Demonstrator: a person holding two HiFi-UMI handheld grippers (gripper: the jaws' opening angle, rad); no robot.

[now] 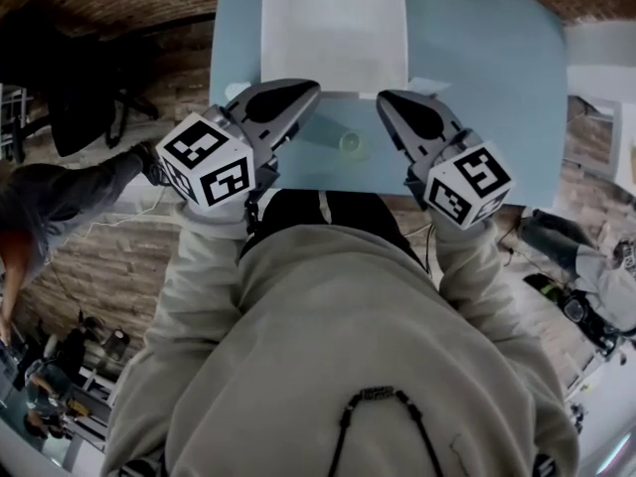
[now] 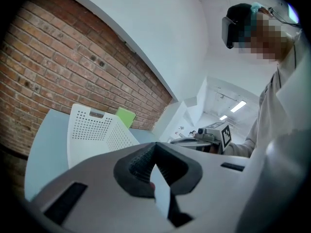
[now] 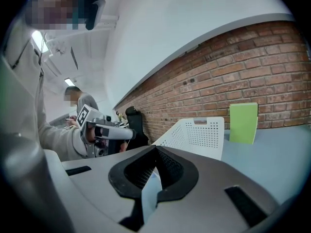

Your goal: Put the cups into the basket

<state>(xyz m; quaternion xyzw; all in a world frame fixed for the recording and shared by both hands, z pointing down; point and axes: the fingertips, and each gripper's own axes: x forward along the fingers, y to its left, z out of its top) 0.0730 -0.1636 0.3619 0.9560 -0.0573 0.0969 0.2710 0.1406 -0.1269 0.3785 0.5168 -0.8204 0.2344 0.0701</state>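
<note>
A light blue table fills the upper part of the head view, and a red brick wall runs behind it in both gripper views. The person's beige hooded sweatshirt takes up the lower half of the head view, with both sleeves reaching forward to the table's near edge.

A white perforated plastic basket stands on the table at its far middle, straight ahead of the person. It shows again left of centre in the left gripper view and at centre in the right gripper view. No view shows its inside.

The left gripper and the right gripper are held side by side over the near edge of the table, apart from each other, both pointing toward the basket. In its own view the left gripper has its jaws pressed together at the tips with nothing between them. The right gripper is likewise closed and empty.

A lime-green flat panel stands upright just beside the basket, on its right.

A small pale green translucent cup stands on the table between the two grippers, touched by neither. It is outside the basket, on the near side of it.
</note>
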